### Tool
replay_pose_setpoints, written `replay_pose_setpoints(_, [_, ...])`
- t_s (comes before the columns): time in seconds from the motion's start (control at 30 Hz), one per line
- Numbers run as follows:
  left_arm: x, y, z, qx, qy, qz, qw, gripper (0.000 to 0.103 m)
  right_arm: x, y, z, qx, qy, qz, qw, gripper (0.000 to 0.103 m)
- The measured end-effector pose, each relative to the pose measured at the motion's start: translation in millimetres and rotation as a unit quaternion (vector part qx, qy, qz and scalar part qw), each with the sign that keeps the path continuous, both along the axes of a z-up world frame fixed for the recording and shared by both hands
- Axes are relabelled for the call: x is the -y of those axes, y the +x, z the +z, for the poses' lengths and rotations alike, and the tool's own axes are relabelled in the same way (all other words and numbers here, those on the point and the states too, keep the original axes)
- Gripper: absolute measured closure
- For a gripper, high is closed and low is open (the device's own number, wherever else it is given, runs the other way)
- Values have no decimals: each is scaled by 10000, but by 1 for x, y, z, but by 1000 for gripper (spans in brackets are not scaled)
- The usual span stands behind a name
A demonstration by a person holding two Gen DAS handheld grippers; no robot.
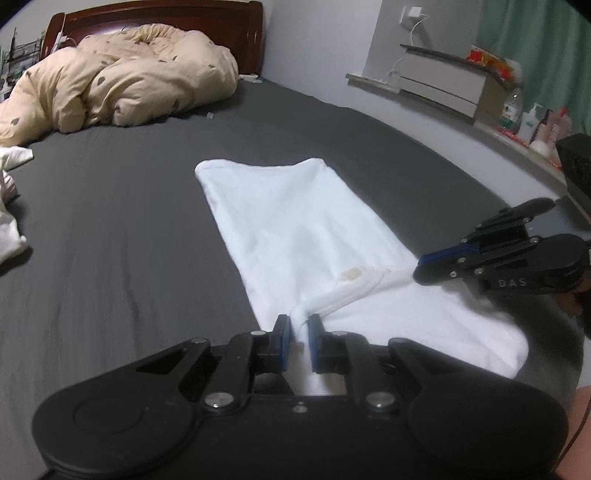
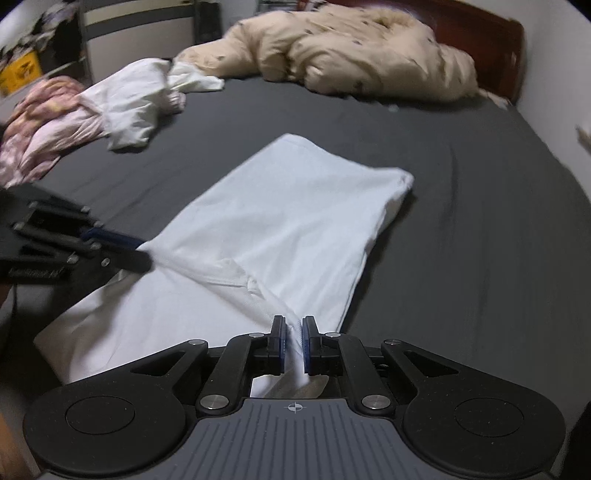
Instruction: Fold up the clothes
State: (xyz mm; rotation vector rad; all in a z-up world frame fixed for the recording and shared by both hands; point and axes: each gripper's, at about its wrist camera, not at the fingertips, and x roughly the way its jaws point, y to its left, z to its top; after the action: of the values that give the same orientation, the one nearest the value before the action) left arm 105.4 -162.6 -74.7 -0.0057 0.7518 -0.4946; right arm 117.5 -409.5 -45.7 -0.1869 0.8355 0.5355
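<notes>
A white garment (image 1: pixel 295 236) lies lengthwise on the dark grey bed sheet (image 1: pixel 110 221), folded into a long strip, its near end hanging over the bed's edge. My left gripper (image 1: pixel 298 332) is shut on the garment's collar edge, white cloth pinched between its blue pads. The right gripper (image 1: pixel 421 267) grips the same collar band further right. In the right wrist view the garment (image 2: pixel 288 214) stretches away from my right gripper (image 2: pixel 294 332), which is shut on a cloth fold. The left gripper (image 2: pixel 142 251) holds the collar at the left.
A beige duvet (image 1: pixel 122 77) is bunched at the wooden headboard (image 1: pixel 166 14). A white cloth (image 2: pixel 140 107) and a pink garment (image 2: pixel 40 125) lie crumpled on the bed's far left. A shelf with bottles (image 1: pixel 524 118) runs along the right wall.
</notes>
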Motion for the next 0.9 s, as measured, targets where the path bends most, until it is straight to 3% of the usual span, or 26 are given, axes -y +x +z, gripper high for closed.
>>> replay_pose_setpoints(0.2, [-5,0,0,-28,-78,22,10000,90,25,-10,10,-134,678,-447,9966,94])
replay_pose_setpoints(0.23, [-7,-1,2,-22,-121,49,9999,85,28,-18,14,-135,728,-453,9962,92])
replay_pose_setpoints(0.33, [-19,-11,10,10,-285,106,9995,77,37,-41,26,-138,878,-471,9949,57])
replay_pose_setpoints(0.37, [-25,-16,12,-10,-371,89,9993,76,40,-49,30,-140,928,-477,9944,38])
replay_pose_setpoints(0.4, [-31,-22,15,-65,-490,45,9988,75,42,-57,34,-141,978,-483,9939,35])
replay_pose_setpoints(0.53, [-47,-51,22,-201,-743,-303,9966,74,54,-88,49,-145,1178,-507,9916,35])
replay_pose_setpoints(0.77, [-33,-92,15,-146,-313,-1012,9943,74,30,-137,33,-97,555,-43,9984,36])
replay_pose_setpoints(0.83, [-25,-94,11,-144,-191,-1067,9940,75,26,-141,28,-93,512,3,9986,45])
replay_pose_setpoints(0.9, [-19,-94,8,-143,-102,-1095,9938,82,23,-141,23,-88,483,22,9988,64])
